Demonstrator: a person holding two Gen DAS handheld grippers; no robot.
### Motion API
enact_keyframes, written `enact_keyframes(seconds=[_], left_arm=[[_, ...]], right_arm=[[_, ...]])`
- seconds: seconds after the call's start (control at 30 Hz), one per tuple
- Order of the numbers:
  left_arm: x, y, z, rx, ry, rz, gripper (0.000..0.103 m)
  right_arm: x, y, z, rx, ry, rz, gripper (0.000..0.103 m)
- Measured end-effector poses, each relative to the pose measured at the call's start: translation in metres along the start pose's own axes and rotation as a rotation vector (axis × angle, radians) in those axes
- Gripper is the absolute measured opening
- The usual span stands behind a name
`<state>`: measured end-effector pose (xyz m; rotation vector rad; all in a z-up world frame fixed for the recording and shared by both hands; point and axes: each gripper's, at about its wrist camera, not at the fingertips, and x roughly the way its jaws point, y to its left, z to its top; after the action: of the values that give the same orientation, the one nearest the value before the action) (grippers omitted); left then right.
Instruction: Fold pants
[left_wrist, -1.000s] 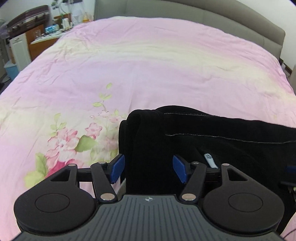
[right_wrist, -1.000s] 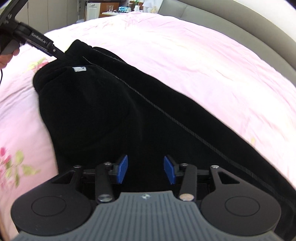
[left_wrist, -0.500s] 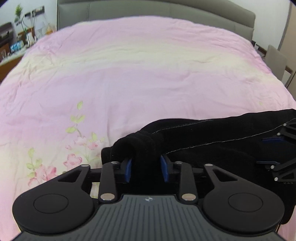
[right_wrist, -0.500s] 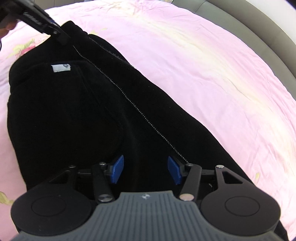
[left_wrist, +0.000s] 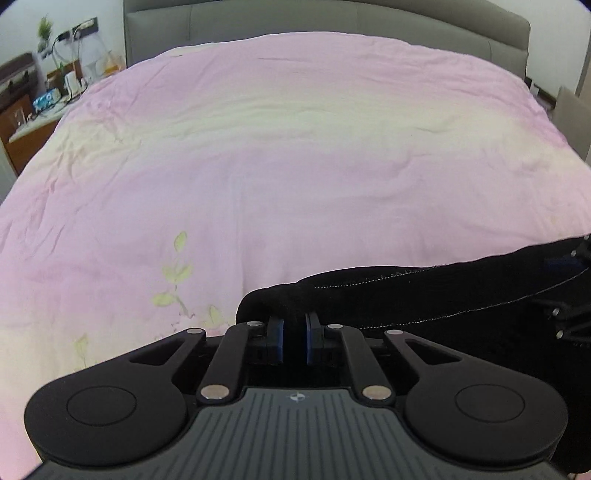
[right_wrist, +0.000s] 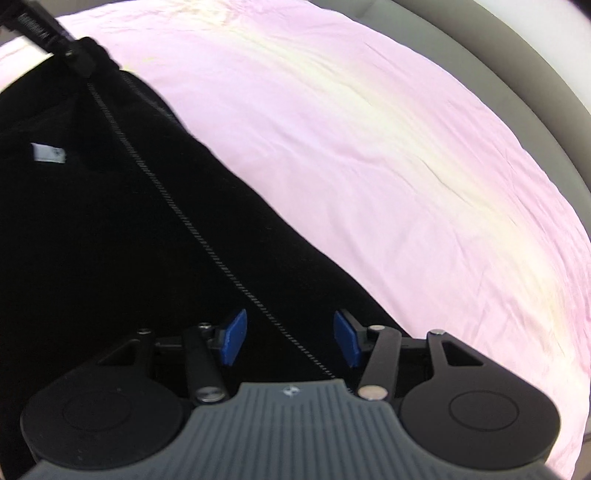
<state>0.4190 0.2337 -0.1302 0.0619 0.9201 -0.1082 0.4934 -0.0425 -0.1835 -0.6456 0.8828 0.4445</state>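
Ahead of the left gripper (left_wrist: 294, 338), open pink bedspread (left_wrist: 295, 166) is offered up to the grey headboard (left_wrist: 332, 18); rightward, passage is blocked by the black pants (left_wrist: 424, 295).

- One pair of black pants (right_wrist: 110, 240), lying on the bed.
- One white label (right_wrist: 48, 153) sewn inside the pants.
- One pink flowered bedspread (left_wrist: 295, 155) covering the bed.
- One grey padded headboard (left_wrist: 332, 22) at the far end.
- Two hand-held grippers: the left gripper (left_wrist: 294, 338) and the right gripper (right_wrist: 290, 338).
- Two blue pads on each gripper, four altogether.
- One cluttered side table (left_wrist: 33, 118) beside the bed.
- One small green plant (left_wrist: 45, 31) by the wall.
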Motion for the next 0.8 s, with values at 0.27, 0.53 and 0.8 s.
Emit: enact_keyframes(seconds=[0.27, 0.53, 0.8], left_arm=[[0.030, -0.017, 0.004, 0.113, 0.014, 0.108, 0.026], [-0.028, -0.003, -0.006, 0.096, 0.059, 0.111, 0.054], [-0.066, 0.004, -0.049, -0.056, 0.205, 0.023, 0.069]], right_arm=[[0.035, -0.018, -0.004, 0.115, 0.068, 0.025, 0.058], [0.020, -0.018, 0.001, 0.191, 0.069, 0.092, 0.057], [-0.031, 0.007, -0.021, 0.210, 0.052, 0.242, 0.053]])
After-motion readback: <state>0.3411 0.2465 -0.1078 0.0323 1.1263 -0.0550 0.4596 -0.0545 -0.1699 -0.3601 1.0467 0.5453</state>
